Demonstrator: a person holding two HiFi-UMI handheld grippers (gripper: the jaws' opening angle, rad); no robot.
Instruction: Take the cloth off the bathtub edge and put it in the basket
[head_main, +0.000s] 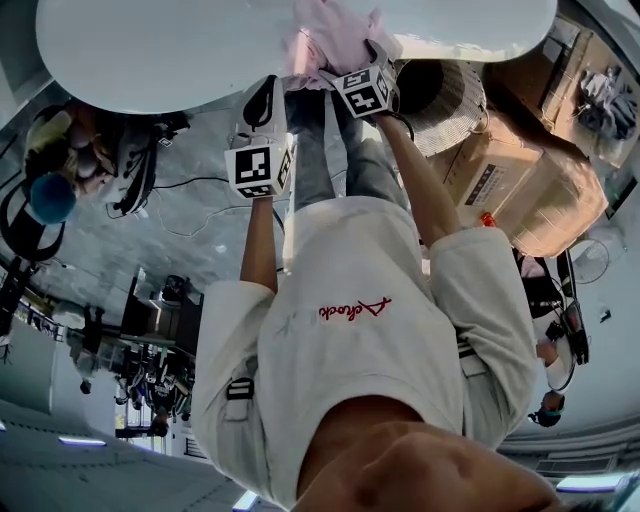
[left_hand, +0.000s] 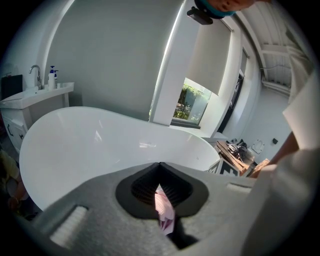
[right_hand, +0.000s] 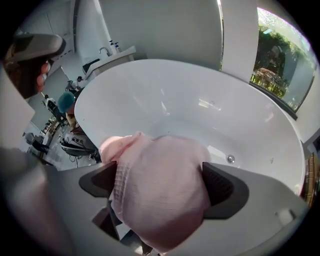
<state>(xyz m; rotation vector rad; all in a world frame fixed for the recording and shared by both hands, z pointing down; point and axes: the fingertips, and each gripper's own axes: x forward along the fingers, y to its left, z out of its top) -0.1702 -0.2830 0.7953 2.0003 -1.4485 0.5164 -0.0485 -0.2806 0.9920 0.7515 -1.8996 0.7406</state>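
White oval bathtub (head_main: 200, 50) fills the top of the head view and the background of both gripper views. A person in a white shirt (head_main: 370, 330) stands at its edge with both arms stretched towards the rim.

Brown cardboard boxes (head_main: 520, 180) sit on the floor to the person's right, near the tub. A white counter (left_hand: 37, 95) with a tap (left_hand: 35, 75) stands against the wall beyond the far end of the tub, seen from the left gripper. A window (left_hand: 192, 102) shows greenery outside.

A pale woven basket (head_main: 462, 105) stands on the floor between the tub and the boxes, just beside the right forearm. Its inside shows dark.

The pink cloth (head_main: 340, 35) lies bunched on the bathtub edge, in front of both tools and well clear of the basket.

The right gripper (right_hand: 162, 182) is tipped steeply down over the rim. Its jaws stand wide apart, and the bulk of the cloth fills the gap between the two dark pads (right_hand: 225, 187).

The left gripper (left_hand: 160, 169) sits beside it on the same edge. Its jaws are closed together, with a narrow fold of the pink cloth pinched in the seam between them.
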